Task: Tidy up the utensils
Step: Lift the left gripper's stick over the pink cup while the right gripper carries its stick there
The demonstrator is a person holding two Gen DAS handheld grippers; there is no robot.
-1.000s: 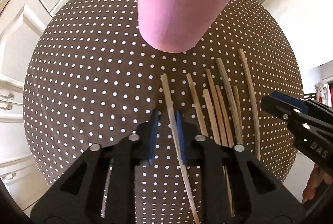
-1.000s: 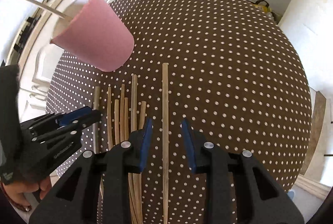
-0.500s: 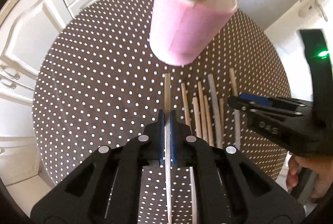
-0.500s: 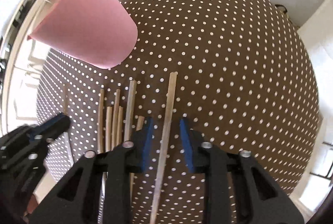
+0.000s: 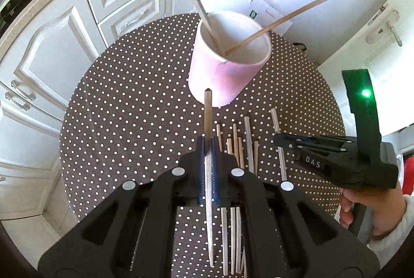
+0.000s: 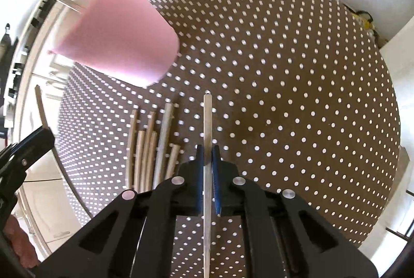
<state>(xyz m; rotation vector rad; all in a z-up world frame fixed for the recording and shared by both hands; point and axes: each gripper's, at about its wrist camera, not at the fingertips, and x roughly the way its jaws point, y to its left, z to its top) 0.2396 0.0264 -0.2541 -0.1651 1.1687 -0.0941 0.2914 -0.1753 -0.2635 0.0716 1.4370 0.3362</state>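
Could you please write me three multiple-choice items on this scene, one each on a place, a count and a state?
1. Where do the loose chopsticks lie on the dotted tablecloth, as the right wrist view shows them?
A. Below the pink cup
B. Inside the cup
C. At the far right edge of the table

2. How many chopsticks already stand in the pink cup?
A. None
B. Two
C. Five

3. What is the state of the left gripper?
A. Wide open
B. Shut on nothing
C. Shut on a chopstick

Answers:
1 A: the bundle lies just below the cup's base.
2 B: two sticks lean out of its mouth.
3 C: its blue pads pinch a held chopstick.
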